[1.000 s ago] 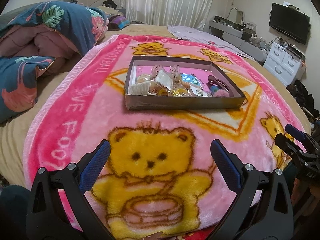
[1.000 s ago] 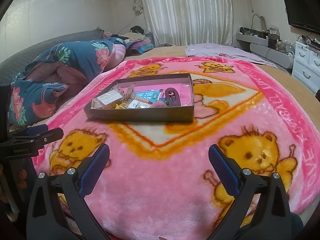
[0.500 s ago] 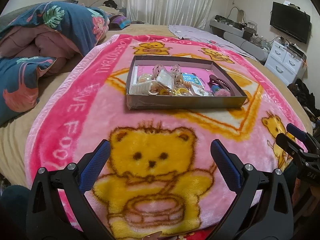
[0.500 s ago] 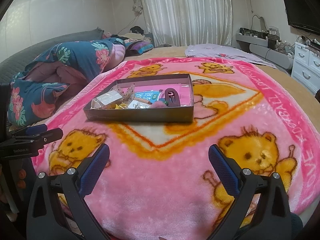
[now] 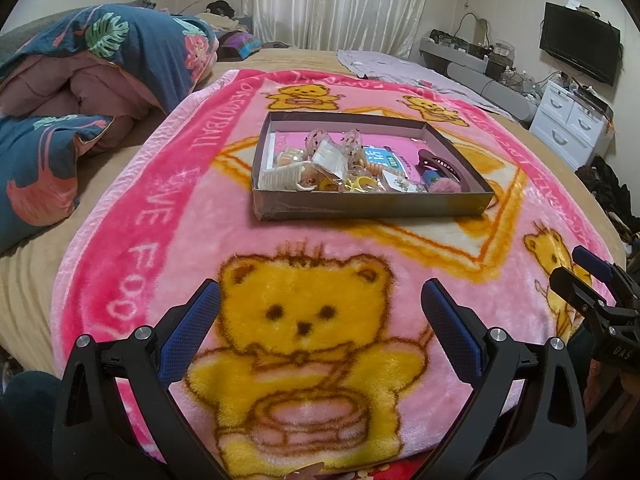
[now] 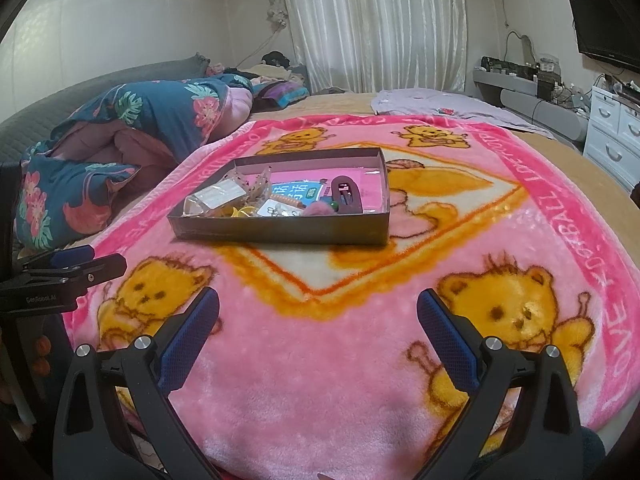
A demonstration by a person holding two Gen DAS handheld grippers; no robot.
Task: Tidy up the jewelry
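A shallow dark cardboard box (image 5: 372, 200) sits on the pink bear blanket (image 5: 224, 224), holding several jewelry pieces and hair accessories: a dark hair clip (image 5: 440, 162), a blue card (image 5: 382, 159), clear packets (image 5: 328, 156) and a white comb-like piece (image 5: 280, 174). The box also shows in the right wrist view (image 6: 280, 232). My left gripper (image 5: 320, 308) is open and empty, low over the blanket well short of the box. My right gripper (image 6: 318, 312) is open and empty too, at the near blanket edge.
A folded dark floral quilt (image 5: 80, 92) lies to the left of the blanket. A white drawer unit (image 5: 576, 120) and a TV (image 5: 580, 40) stand at the right wall. Curtains (image 6: 376, 28) hang at the back.
Both grippers have drifted very slightly; the left wrist view shifted a little so the box sits a touch lower. Both stay open and empty.
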